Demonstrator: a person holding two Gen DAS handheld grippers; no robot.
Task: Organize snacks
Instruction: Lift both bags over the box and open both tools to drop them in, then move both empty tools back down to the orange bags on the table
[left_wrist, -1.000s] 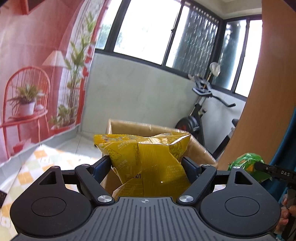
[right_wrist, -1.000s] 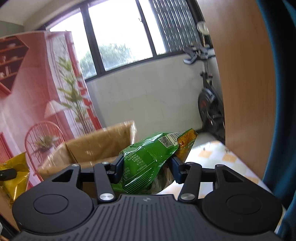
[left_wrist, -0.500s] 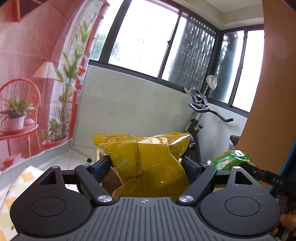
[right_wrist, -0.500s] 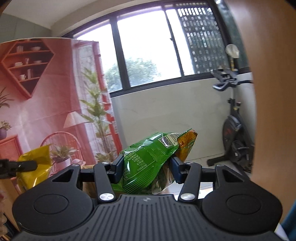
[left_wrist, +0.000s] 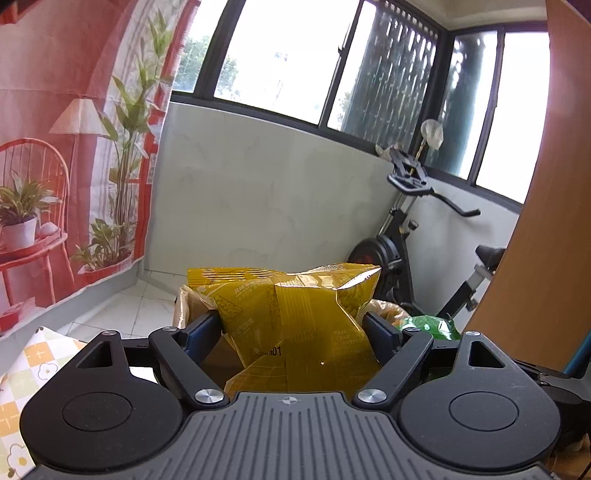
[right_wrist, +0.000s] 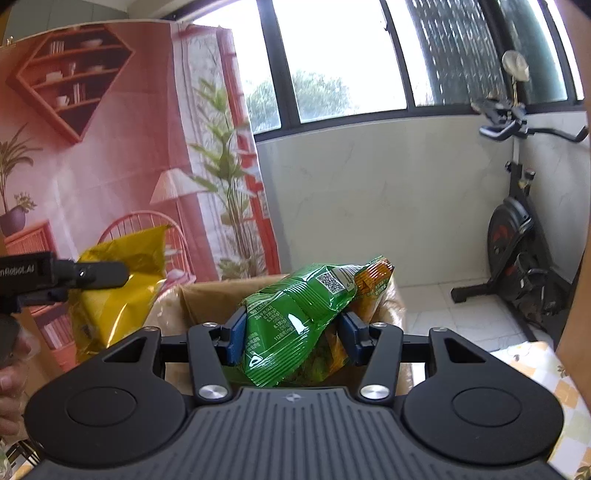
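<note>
The left gripper (left_wrist: 293, 326) is clamped on a crinkled yellow foil snack bag (left_wrist: 291, 314), and the right gripper (right_wrist: 291, 334) is clamped on a glossy green plastic snack bag (right_wrist: 299, 314). Both bags hang in the air just short of an open brown cardboard box (right_wrist: 207, 295), which lies ahead of and below both claws. The green bag seems nearer its opening.

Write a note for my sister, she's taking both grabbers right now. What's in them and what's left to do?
Left gripper: shut on the yellow snack bag, held up in the air.
Right gripper: shut on the green snack bag, also in the air.
The cardboard box stands open just beyond both bags.
Done: both bags are picked up.
Left: neither bag is in the box yet. Probably bring each over the opening and let go, one at a time.
</note>
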